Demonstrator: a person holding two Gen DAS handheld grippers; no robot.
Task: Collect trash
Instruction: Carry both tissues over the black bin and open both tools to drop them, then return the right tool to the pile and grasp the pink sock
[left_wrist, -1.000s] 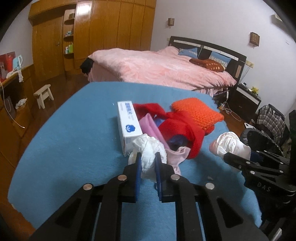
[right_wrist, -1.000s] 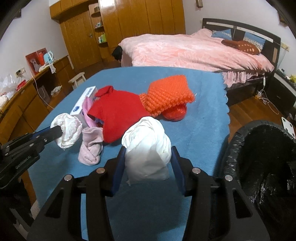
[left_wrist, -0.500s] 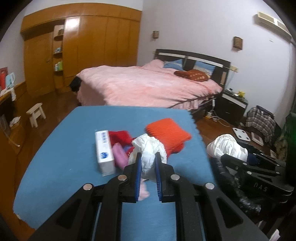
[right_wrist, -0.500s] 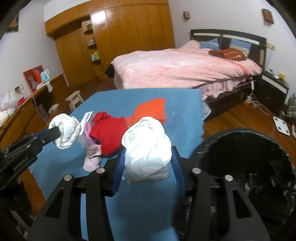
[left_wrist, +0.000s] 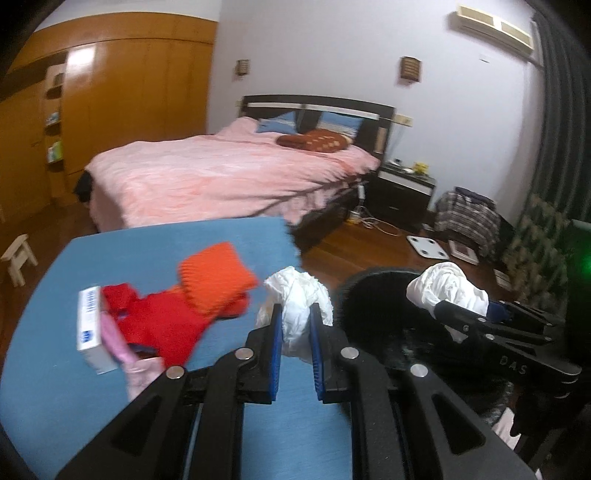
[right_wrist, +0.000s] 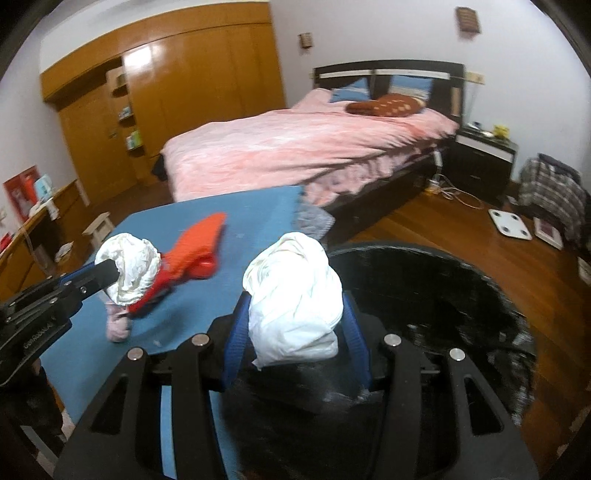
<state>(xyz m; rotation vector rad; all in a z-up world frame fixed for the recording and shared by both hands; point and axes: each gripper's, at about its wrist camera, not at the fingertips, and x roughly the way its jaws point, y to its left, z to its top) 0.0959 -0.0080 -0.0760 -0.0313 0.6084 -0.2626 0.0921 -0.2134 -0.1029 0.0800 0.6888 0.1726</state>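
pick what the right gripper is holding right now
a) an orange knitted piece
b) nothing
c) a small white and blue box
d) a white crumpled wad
d: in the right wrist view the right gripper has its blue pads on both sides of a white crumpled wad, held at the rim of the black-lined bin.

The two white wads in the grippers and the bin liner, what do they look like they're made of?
Left wad: crumpled tissue paper, going by its matte, fine creases. Right wad: smoother, broader folds; paper or thin cloth, hard to tell. Bin liner: thin black plastic film, glossy and wrinkled.
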